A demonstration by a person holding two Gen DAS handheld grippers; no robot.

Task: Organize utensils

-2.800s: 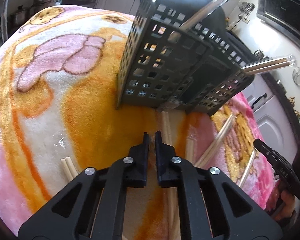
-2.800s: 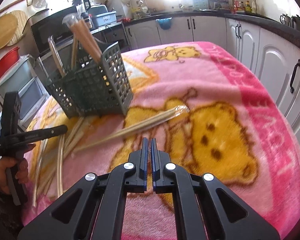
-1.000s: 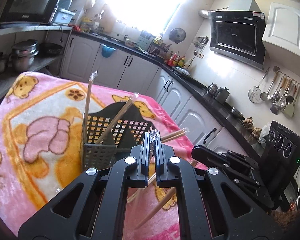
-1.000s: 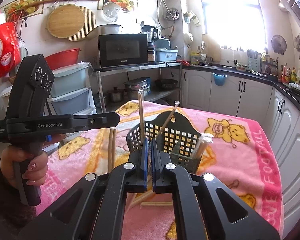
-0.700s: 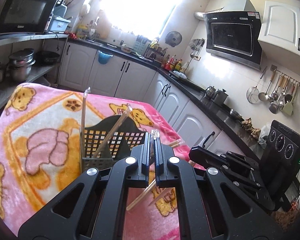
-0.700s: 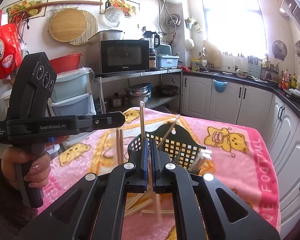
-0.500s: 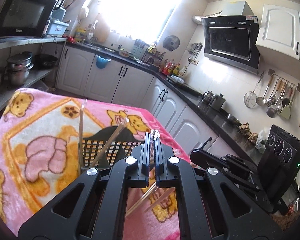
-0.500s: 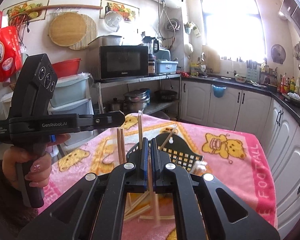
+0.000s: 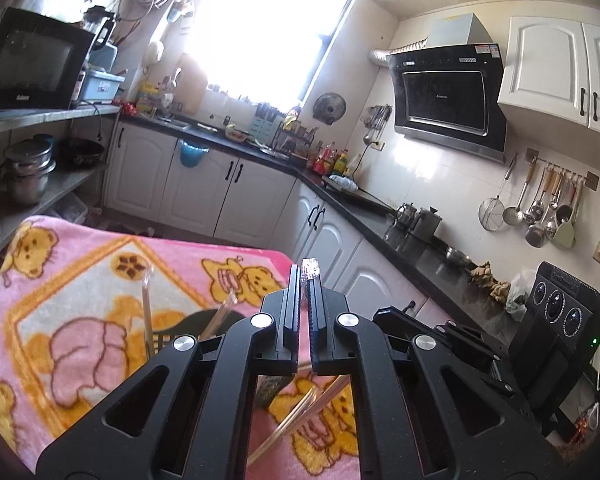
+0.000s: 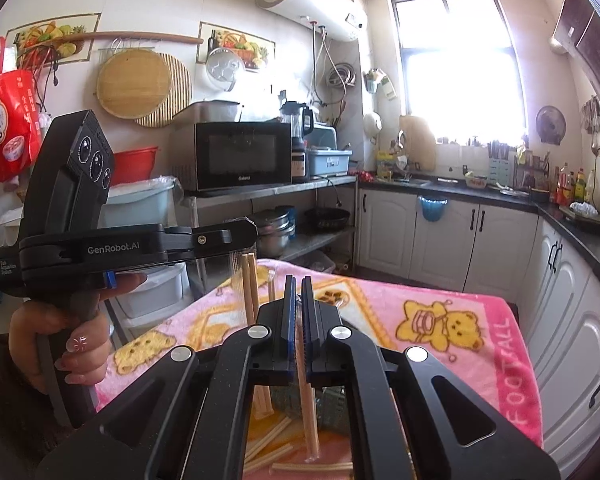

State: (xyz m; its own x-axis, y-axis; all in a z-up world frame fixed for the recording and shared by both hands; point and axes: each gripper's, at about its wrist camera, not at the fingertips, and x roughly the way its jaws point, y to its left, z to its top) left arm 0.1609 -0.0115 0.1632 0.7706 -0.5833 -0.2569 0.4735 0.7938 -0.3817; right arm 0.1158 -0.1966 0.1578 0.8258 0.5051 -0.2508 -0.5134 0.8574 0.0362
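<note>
In the left wrist view, the left gripper [image 9: 304, 280] is seen with its jaws clenched on a wrapped pair of chopsticks [image 9: 311, 267], raised above the utensil basket [image 9: 188, 322] near the middle of the blanket-covered worktop [image 9: 80, 276]. In the right wrist view, the right gripper [image 10: 296, 300] is seen with its jaws clenched on another pair of chopsticks [image 10: 309, 412], while loose pairs [image 10: 276, 446] are left lying on the worktop near its front edge.

Blanket [image 9: 80, 280]: fleecy, matt cloth. Chopsticks [image 10: 247, 280]: pale wood in clear glossy plastic sleeves. Basket [image 9: 172, 338]: dark matt perforated plastic. Left gripper [image 9: 304, 280]: matt black plastic.

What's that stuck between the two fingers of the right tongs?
A wrapped pair of chopsticks, pinched between the right tongs and hanging down toward the pink blanket; the right wrist view shows it.
</note>
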